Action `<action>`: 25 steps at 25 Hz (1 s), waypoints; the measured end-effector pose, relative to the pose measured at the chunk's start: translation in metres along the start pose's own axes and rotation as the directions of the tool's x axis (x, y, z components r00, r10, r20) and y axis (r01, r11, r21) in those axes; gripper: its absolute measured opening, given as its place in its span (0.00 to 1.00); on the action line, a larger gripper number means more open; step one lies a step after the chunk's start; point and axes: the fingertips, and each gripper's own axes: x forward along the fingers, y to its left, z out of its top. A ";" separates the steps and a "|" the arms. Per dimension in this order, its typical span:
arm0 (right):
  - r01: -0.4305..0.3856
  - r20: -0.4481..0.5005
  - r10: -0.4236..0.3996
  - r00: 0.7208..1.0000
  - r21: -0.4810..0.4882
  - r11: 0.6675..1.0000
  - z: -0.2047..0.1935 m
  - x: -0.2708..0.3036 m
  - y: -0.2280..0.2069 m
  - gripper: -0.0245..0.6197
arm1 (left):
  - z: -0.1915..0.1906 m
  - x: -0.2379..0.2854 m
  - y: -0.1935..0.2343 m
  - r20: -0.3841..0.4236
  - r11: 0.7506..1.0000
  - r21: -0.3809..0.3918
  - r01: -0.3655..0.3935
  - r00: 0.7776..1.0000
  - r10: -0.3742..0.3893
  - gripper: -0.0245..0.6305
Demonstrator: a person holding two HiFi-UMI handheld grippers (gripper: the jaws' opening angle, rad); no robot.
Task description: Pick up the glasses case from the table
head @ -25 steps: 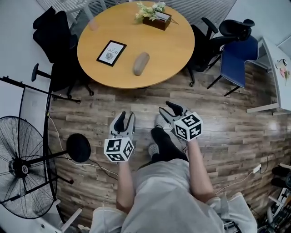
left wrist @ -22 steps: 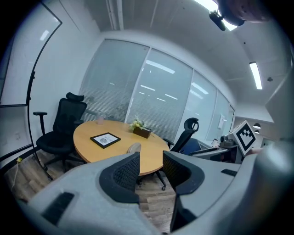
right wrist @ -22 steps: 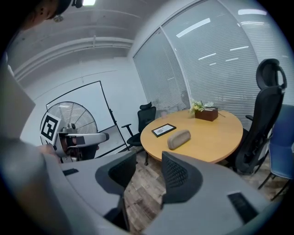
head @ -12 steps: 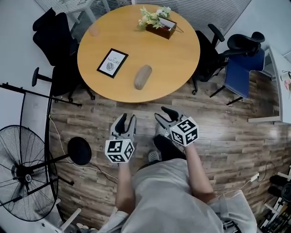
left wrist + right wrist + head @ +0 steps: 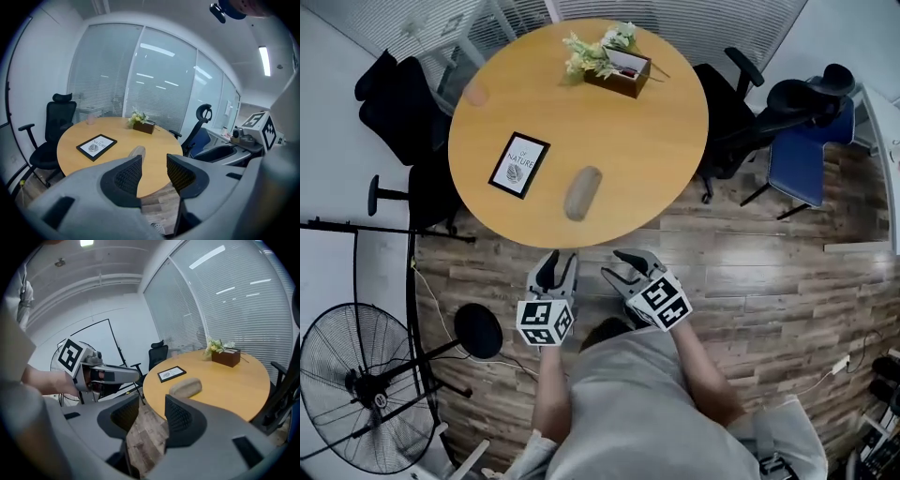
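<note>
The glasses case [image 5: 581, 192] is a tan-grey oblong lying near the front edge of the round wooden table [image 5: 661, 141]. My left gripper [image 5: 555, 268] hovers over the floor just short of that edge, jaws open and empty. Beside it, my right gripper [image 5: 629, 266] is also open with nothing in it. In the left gripper view the case [image 5: 137, 151] shows just above the gap of the left gripper [image 5: 153, 167]. From the right gripper view, the case [image 5: 185, 387] lies up and to the right of the right gripper [image 5: 152, 411].
On the table lie a black-framed card [image 5: 518, 164], a wooden box with flowers [image 5: 614, 61] and a pink cup [image 5: 475, 94]. Black chairs [image 5: 394, 103] stand at the left, a black and a blue chair [image 5: 802, 141] at the right. A fan [image 5: 366, 394] and a stand base [image 5: 478, 330] are on the floor.
Both grippers have moved forward toward the table's front edge, and the table and case now sit closer. Both pairs of jaws stay open as before.
</note>
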 end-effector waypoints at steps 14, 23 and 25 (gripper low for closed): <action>0.053 0.005 -0.055 0.998 0.180 0.982 -0.015 0.033 -0.056 0.30 | -0.008 0.060 0.036 -0.043 0.999 -0.034 0.014 0.999 -0.016 0.34; 0.122 -0.026 -0.120 0.992 0.239 0.963 -0.020 0.066 -0.069 0.30 | -0.006 0.110 0.058 -0.103 0.994 -0.005 0.112 0.988 -0.112 0.39; 0.147 -0.016 -0.148 0.989 0.260 0.954 -0.018 0.069 -0.076 0.30 | -0.012 0.119 0.060 -0.127 0.990 -0.020 0.137 0.982 -0.138 0.39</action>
